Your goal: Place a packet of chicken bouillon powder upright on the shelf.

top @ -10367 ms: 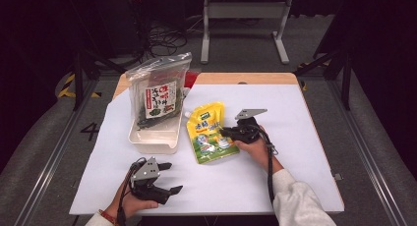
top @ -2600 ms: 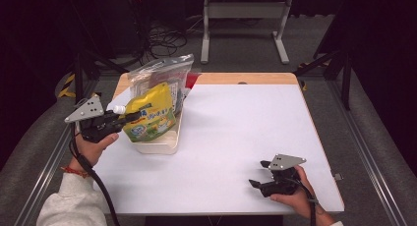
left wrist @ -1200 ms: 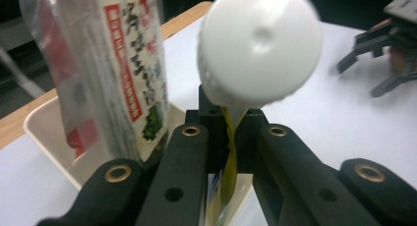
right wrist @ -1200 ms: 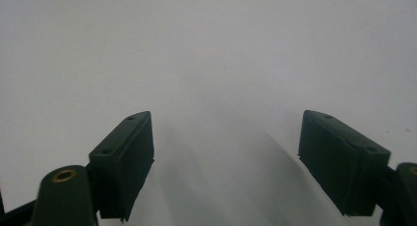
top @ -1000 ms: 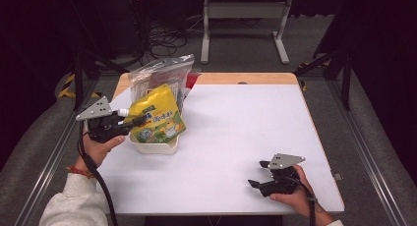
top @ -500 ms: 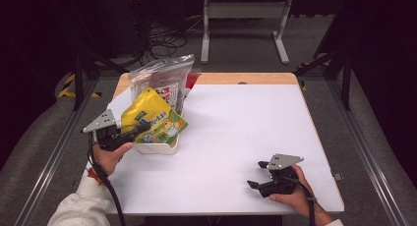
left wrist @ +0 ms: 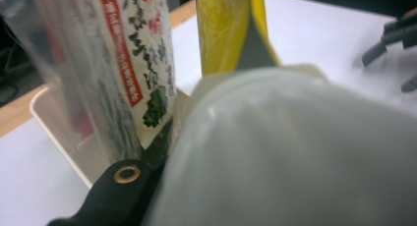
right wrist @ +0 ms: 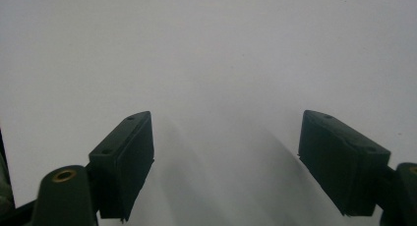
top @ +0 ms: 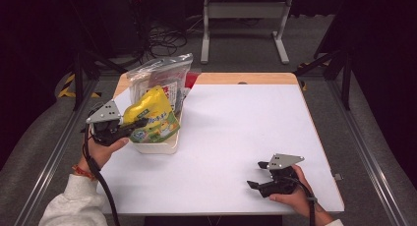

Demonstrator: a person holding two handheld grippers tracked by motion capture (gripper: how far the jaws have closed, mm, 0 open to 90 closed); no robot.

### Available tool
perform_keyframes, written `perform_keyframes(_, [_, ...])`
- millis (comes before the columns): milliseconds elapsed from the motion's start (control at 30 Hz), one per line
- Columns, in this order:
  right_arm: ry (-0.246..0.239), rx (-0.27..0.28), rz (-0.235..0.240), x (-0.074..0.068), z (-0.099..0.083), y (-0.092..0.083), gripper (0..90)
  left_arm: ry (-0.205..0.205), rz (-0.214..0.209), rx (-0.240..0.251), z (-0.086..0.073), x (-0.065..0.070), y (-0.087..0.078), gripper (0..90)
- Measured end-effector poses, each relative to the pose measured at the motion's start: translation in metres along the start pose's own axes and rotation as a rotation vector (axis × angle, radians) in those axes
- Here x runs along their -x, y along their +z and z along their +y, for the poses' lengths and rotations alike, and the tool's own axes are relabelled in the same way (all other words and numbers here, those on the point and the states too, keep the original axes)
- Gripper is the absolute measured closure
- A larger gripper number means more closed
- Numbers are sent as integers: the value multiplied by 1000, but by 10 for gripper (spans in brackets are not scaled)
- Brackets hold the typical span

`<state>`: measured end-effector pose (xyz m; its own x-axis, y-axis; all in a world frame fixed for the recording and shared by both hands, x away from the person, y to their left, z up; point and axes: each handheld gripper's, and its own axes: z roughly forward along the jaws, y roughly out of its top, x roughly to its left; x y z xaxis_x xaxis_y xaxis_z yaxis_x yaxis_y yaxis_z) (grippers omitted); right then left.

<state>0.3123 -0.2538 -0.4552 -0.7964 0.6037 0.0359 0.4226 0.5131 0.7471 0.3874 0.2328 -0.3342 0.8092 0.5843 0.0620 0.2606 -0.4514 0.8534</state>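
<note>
A yellow snack pouch (top: 151, 115) stands tilted in the white bin (top: 157, 146), leaning on a clear seaweed bag (top: 164, 81). My left gripper (top: 136, 124) reaches in from the bin's left side. Its jaws have just been closing and are shut on the pouch's lower left edge. In the left gripper view the pouch (left wrist: 228, 29) rises close ahead beside the seaweed bag (left wrist: 133, 54), and a blurred pale bulge of packaging hides the jaw tips. My right gripper (top: 258, 176) rests open on the white table (right wrist: 211, 54) near its front right, nothing between its fingers.
The bin (left wrist: 59, 132) sits at the table's back left corner, with a wooden strip (top: 246, 78) along the far edge. Black floor rails and cables surround the table. The right gripper (left wrist: 393, 44) appears far off in the left gripper view.
My left gripper dipped toward the near left of the bin, then rose a little, closing on the pouch. The pouch tilted slightly. The right gripper stayed still.
</note>
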Motion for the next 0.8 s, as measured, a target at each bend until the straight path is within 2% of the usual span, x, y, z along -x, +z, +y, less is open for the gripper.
perform_keyframes(33, [2, 0, -1, 1, 0, 0, 209, 7, -19, -22, 2, 0, 1, 900])
perform_keyframes(133, [17, 4, 5, 2, -1, 0, 209, 2, -30, -67, 10, 0, 7, 900])
perform_keyframes(167, [17, 3, 2, 2, -2, 0, 209, -8, -9, -74, 12, -1, 9, 900])
perform_keyframes(233, [19, 3, 0, 2, -2, -1, 209, 6, -17, -78, 13, -2, 11, 900])
perform_keyframes(300, [15, 5, -1, 2, -2, -2, 209, -5, 8, -88, 13, -2, 12, 900])
perform_keyframes(333, [14, 6, 0, 2, -2, -2, 209, 7, -9, -85, 13, -2, 11, 900])
perform_keyframes(367, [17, 7, 1, 2, -2, -2, 209, 9, 19, -87, 14, -1, 10, 900])
perform_keyframes(400, [17, 5, 0, 2, -2, -2, 209, 13, 21, -92, 14, -1, 9, 900])
perform_keyframes(533, [21, 3, 1, 2, -3, -2, 208, 30, 11, -89, 18, -1, 1, 900])
perform_keyframes(700, [25, 0, 1, 3, -3, -1, 207, 73, 41, -185, 21, 7, 21, 900])
perform_keyframes(733, [24, -1, 1, 2, -3, -1, 207, 79, 40, -195, 20, 8, 26, 900])
perform_keyframes(800, [19, -2, 3, 1, -3, -2, 206, 65, 40, -192, 16, 8, 32, 900])
